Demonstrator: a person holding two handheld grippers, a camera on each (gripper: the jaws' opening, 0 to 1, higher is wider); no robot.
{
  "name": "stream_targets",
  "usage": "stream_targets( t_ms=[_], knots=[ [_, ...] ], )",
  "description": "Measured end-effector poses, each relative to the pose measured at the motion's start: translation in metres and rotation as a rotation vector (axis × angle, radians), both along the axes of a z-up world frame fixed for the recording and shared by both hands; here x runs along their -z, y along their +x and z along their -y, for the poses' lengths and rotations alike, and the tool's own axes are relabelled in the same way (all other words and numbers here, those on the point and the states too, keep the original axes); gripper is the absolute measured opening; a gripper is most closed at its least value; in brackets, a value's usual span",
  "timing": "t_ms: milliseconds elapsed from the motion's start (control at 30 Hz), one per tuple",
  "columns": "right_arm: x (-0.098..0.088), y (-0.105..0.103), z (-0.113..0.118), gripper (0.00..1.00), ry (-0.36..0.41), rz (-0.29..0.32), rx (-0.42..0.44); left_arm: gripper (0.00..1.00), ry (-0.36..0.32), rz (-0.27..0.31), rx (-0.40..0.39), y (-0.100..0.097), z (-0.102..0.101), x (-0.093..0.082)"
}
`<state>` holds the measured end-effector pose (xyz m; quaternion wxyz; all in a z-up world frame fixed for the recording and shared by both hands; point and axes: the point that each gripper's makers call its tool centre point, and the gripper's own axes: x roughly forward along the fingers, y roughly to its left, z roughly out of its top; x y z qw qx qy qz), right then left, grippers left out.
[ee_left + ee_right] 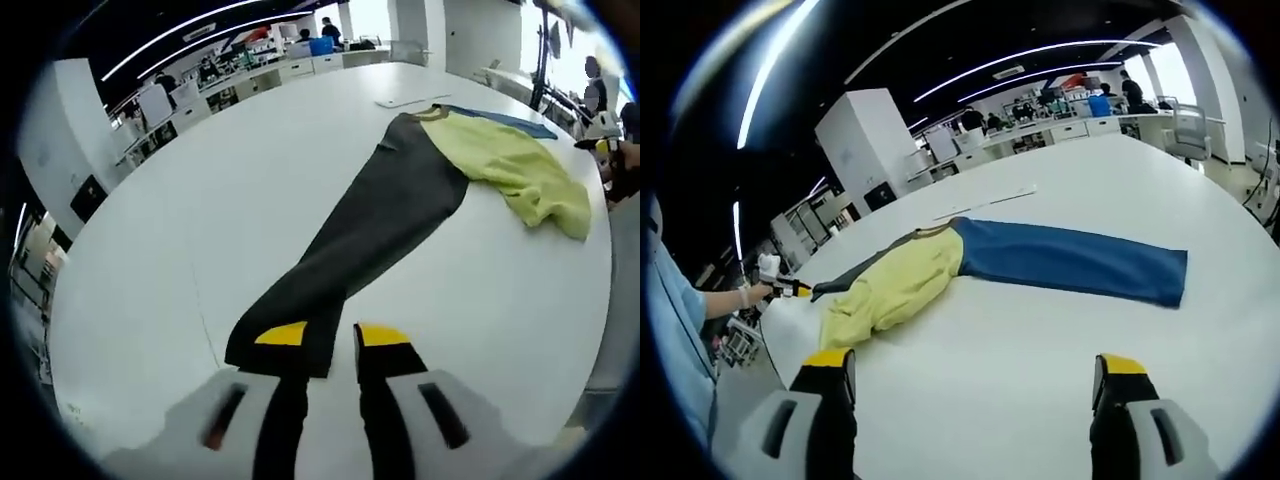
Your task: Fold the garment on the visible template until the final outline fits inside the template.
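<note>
- Two grippers, one garment, white tabletop [180, 230].
- Left gripper [331, 345], lower centre of left gripper view: yellow-tipped fingers narrowly parted, dark fabric lying between them; cannot tell whether they pinch it.
- Dark sleeve [370, 225]: charcoal, limp, flat; long axis runs from those fingers up to upper right.
- Right gripper [975, 385], bottom of right gripper view: fingers wide apart, holding nothing.
- Garment body [895, 285], centre left: yellow-green, crumpled, soft knit.
- Blue sleeve [1070, 262], centre right: smooth, laid straight.
- Judgement: left gripper sits nearer the cloth; right stands well apart.
</note>
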<state>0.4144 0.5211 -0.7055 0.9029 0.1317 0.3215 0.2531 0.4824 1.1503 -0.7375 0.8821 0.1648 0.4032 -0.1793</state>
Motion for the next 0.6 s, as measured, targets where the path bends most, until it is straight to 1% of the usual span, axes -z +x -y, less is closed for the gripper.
stream_targets(
  t_ms=[67, 133, 167, 267, 333, 367, 400, 433, 500, 533, 567, 600],
  knots=[
    [0.001, -0.002, 0.001, 1.00, 0.005, -0.005, 0.006, 0.15, 0.016, -0.021, 0.009, -0.002, 0.000, 0.006],
    [0.002, -0.003, 0.002, 1.00, 0.003, -0.005, 0.009, 0.14, 0.038, -0.049, 0.013, -0.005, -0.003, 0.012],
    [0.002, -0.003, 0.003, 1.00, 0.003, -0.005, 0.012, 0.14, 0.044, -0.053, 0.011, -0.006, -0.005, 0.015],
    [0.000, -0.004, 0.005, 1.00, 0.012, -0.001, 0.023, 0.16, 0.015, -0.068, -0.018, -0.007, -0.009, 0.020],
    [0.000, -0.005, 0.006, 1.00, 0.015, -0.004, 0.027, 0.16, 0.036, -0.073, -0.023, -0.007, -0.013, 0.023],
    [0.000, -0.005, 0.007, 1.00, 0.016, -0.003, 0.032, 0.16, 0.037, -0.078, -0.021, -0.007, -0.014, 0.024],
    [-0.001, -0.005, 0.007, 1.00, 0.018, -0.003, 0.035, 0.16, 0.031, -0.100, -0.051, -0.008, -0.019, 0.027],
    [-0.002, -0.005, 0.007, 1.00, 0.019, 0.000, 0.037, 0.17, 0.022, -0.093, -0.055, -0.007, -0.020, 0.027],
    [-0.002, -0.006, 0.007, 1.00, 0.021, 0.000, 0.041, 0.15, 0.026, -0.106, -0.057, -0.009, -0.020, 0.031],
    [-0.002, -0.006, 0.007, 1.00, 0.022, 0.000, 0.043, 0.13, 0.053, -0.124, -0.044, -0.014, -0.023, 0.033],
    [-0.001, -0.006, 0.008, 1.00, 0.022, -0.001, 0.044, 0.11, 0.029, -0.088, -0.052, -0.008, -0.022, 0.031],
    [-0.001, -0.007, 0.008, 1.00, 0.022, -0.003, 0.044, 0.09, 0.033, -0.112, -0.066, -0.012, -0.024, 0.033]
  ],
)
